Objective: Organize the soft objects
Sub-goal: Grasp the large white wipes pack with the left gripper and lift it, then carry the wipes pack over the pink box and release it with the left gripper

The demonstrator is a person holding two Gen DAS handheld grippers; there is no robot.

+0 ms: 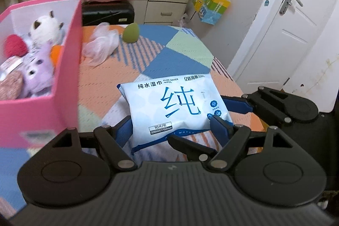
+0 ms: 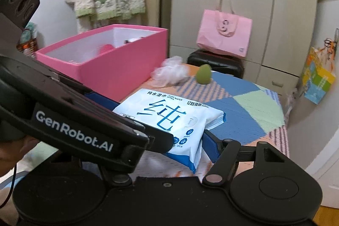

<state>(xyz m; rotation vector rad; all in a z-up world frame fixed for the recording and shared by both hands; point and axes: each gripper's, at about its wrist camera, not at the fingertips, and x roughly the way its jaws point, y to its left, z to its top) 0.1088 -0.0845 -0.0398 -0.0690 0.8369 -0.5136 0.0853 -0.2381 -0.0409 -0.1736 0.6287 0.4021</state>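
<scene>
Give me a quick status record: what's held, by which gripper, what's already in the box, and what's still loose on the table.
held item: wet wipes pack, lifted off the patchwork table cover
left gripper: shut on the pack's near end
right gripper: fingers on both sides of the pack, grip unclear
pink box: holds plush toys and a red yarn ball
still loose: green egg-shaped sponge, crumpled clear plastic bag
</scene>
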